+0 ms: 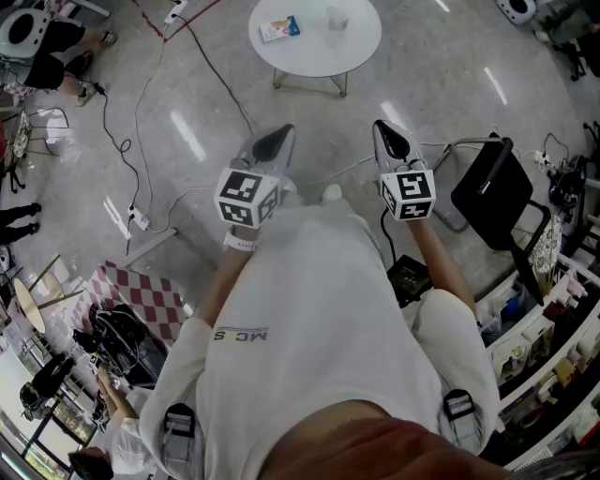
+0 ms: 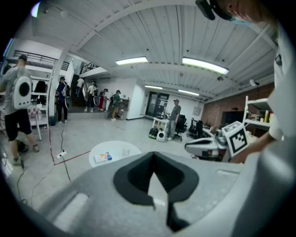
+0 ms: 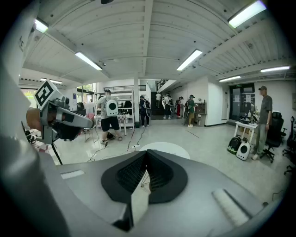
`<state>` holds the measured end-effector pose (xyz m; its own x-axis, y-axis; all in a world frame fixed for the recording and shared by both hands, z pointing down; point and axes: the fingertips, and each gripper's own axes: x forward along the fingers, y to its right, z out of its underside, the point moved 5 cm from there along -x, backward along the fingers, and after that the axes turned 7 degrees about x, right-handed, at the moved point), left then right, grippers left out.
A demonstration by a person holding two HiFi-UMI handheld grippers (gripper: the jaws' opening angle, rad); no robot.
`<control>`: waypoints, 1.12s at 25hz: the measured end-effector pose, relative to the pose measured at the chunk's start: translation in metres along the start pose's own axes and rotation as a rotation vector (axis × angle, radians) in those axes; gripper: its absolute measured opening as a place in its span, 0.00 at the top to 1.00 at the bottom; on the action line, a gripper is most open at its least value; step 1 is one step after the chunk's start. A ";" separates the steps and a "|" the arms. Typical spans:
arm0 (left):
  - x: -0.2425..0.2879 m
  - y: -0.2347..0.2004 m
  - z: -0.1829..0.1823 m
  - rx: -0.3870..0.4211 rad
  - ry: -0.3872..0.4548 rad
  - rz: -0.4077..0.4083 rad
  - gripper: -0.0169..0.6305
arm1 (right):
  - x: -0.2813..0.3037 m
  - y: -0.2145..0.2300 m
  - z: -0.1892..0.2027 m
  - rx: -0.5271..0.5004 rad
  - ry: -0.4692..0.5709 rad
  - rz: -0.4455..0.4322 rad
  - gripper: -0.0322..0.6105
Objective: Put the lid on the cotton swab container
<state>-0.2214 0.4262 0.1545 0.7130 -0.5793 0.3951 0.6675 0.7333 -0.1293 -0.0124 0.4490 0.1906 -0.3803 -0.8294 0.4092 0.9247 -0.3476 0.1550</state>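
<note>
A round white table [image 1: 314, 49] stands on the floor well ahead of me. On it are a small clear container [image 1: 337, 17] and a blue-and-white box [image 1: 280, 29]; I cannot make out a lid. My left gripper [image 1: 274, 141] and right gripper [image 1: 392, 139] are held up side by side in front of my chest, far short of the table. Both are shut with nothing between the jaws. The left gripper view has the table [image 2: 118, 149], the box [image 2: 102, 157] and the container [image 2: 126, 152] beyond my left gripper [image 2: 154, 155]. In the right gripper view the table [image 3: 166, 149] lies past my right gripper [image 3: 147, 152].
A black chair [image 1: 492, 192] stands to my right, with shelves of goods [image 1: 553, 309] behind it. Cables [image 1: 141, 122] and a power strip [image 1: 138, 219] cross the floor at left. A checkered cloth [image 1: 141, 295] lies lower left. Several people stand farther off in the hall.
</note>
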 end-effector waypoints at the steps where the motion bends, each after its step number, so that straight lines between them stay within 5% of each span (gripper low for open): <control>1: 0.002 0.005 0.000 -0.001 0.001 -0.002 0.98 | -0.004 0.004 0.000 0.002 0.005 -0.003 0.97; 17: 0.046 0.073 0.019 0.025 -0.011 0.030 0.98 | -0.034 0.046 0.024 0.022 0.095 -0.033 0.97; 28: 0.174 -0.039 -0.004 -0.018 -0.048 0.087 0.98 | 0.099 0.108 -0.009 -0.002 0.002 -0.034 0.95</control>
<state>-0.1225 0.2954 0.2248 0.7578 -0.4951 0.4250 0.6073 0.7734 -0.1818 0.0491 0.3256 0.2401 -0.4119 -0.8178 0.4018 0.9111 -0.3766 0.1675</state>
